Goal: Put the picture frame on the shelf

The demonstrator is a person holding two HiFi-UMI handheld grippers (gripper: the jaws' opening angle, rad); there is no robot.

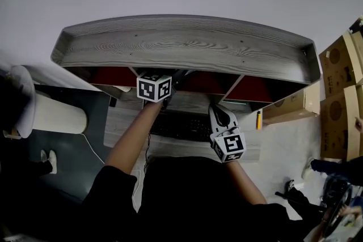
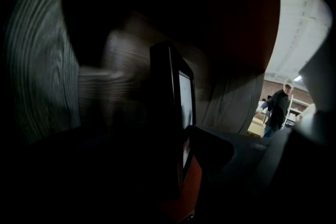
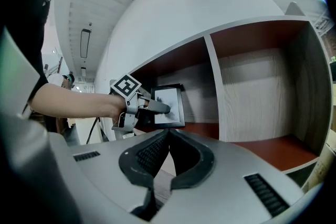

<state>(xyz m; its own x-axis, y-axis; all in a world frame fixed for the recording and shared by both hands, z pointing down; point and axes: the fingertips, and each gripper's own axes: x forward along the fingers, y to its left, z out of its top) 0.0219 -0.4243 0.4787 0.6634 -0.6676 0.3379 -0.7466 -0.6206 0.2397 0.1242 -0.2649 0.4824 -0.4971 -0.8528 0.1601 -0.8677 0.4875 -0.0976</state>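
**A:** Picture frame (image 3: 174,98): where does it stand?
**B:** Upright in the shelf (image 3: 262,86), on the red-brown floor of the compartment left of the divider (image 3: 215,92) (as the right gripper view shows it).
**A:** And the left tongs (image 3: 163,108)?
**B:** Released and spread wide, with the frame between the jaws and one finger across its front.
**A:** Right tongs (image 3: 168,131)?
**B:** Clenched on nothing, short of the shelf.

Readable text: none that I can make out. Cardboard boxes (image 1: 339,71): dark printed marks, too small to read.
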